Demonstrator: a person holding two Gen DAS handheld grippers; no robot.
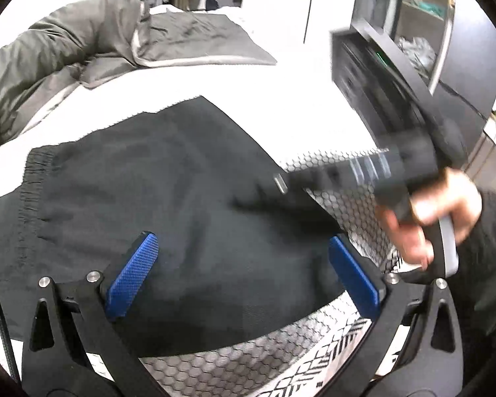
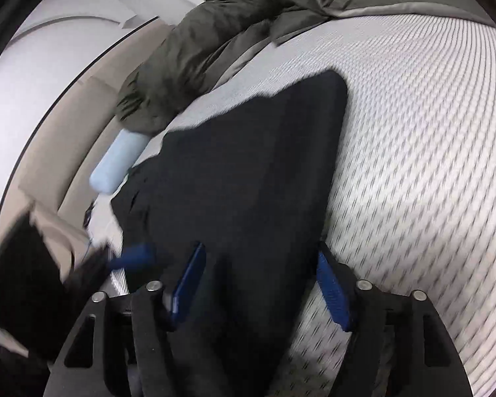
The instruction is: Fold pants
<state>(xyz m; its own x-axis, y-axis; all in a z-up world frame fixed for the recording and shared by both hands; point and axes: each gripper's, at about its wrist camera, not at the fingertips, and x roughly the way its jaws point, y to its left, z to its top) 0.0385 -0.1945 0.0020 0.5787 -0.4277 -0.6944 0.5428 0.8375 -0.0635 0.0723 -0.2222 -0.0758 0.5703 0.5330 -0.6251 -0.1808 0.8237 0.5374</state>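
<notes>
One patterned mattress (image 2: pixel 413 132) is seen bearing one grey duvet (image 2: pixel 195 49), one pair of black pants (image 2: pixel 241 182) laid flat beside it, and one pale blue block (image 2: pixel 115 162), while two blue-padded grippers, left (image 1: pixel 244 274) and right (image 2: pixel 261 284), are held open over the pants.

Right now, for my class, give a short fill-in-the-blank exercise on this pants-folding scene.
1. The pants are ____ in colour.
2. The jaws of the left gripper stand ____.
3. The gripper pads are ____ in colour.
4. Beside the pants, the duvet is bunched up on the ____.

Missing words: black; open; blue; mattress
</notes>
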